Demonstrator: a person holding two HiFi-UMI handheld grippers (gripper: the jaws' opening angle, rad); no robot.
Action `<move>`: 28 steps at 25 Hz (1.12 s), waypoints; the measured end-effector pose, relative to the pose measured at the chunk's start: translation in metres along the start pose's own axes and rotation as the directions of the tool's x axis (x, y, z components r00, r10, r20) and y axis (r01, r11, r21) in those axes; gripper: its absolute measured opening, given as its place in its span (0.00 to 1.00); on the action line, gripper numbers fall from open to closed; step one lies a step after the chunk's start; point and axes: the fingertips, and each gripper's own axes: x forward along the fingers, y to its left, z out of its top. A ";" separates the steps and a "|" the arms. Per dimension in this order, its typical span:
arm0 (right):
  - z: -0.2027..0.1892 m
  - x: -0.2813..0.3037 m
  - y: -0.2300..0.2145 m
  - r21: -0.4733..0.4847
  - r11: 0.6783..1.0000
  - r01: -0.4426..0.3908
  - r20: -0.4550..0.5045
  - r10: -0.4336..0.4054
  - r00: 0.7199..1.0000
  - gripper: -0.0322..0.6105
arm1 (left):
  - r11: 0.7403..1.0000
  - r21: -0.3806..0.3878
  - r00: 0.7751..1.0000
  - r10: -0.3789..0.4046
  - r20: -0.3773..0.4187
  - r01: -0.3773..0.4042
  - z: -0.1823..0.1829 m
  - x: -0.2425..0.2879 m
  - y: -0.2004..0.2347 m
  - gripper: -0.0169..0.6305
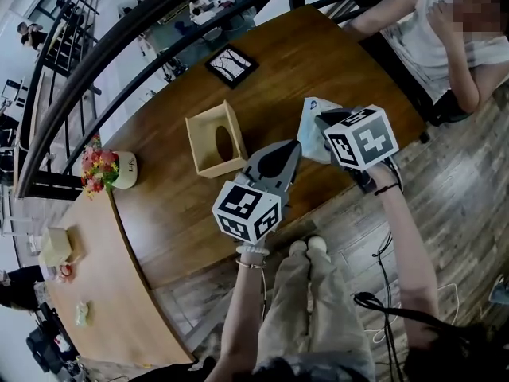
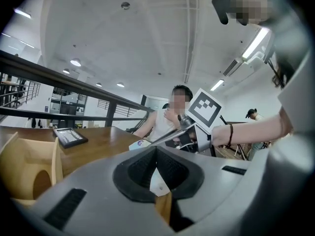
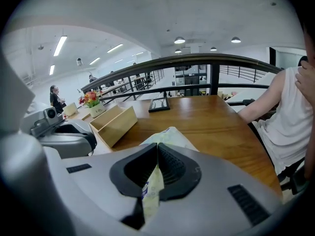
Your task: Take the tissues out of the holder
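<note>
Wooden table (image 1: 318, 62) bears holder (image 1: 213, 168), flowerpot (image 1: 124, 170), perhaps a frame (image 1: 231, 64); right claw (image 3: 156, 149) grips tissues (image 3: 172, 136).

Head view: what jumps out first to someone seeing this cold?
The tissue pack pinched in the shut right gripper, held just right of the wooden holder. The holder sits open on the brown table and looks empty. After that, a seated person at the table's far right edge.
</note>
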 end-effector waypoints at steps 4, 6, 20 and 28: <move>-0.007 0.007 -0.001 0.002 1.000 0.010 -0.021 -0.010 1.000 0.07 | 1.000 -0.005 1.000 -0.001 -0.006 0.001 -0.005 0.002 0.002 0.04; -0.009 0.011 0.001 0.017 1.000 -0.001 -0.028 0.001 1.000 0.07 | 1.000 -0.006 1.000 -0.002 -0.009 0.002 -0.007 0.002 0.003 0.04; 0.006 0.017 0.009 -0.013 1.000 -0.016 0.009 0.016 1.000 0.23 | 1.000 -0.005 1.000 -0.010 -0.016 0.010 -0.008 0.007 0.009 0.04; 0.022 0.002 0.016 0.001 0.999 -0.038 0.097 0.038 0.995 0.24 | 1.000 0.008 1.000 -0.006 0.006 0.006 0.005 0.005 0.012 0.04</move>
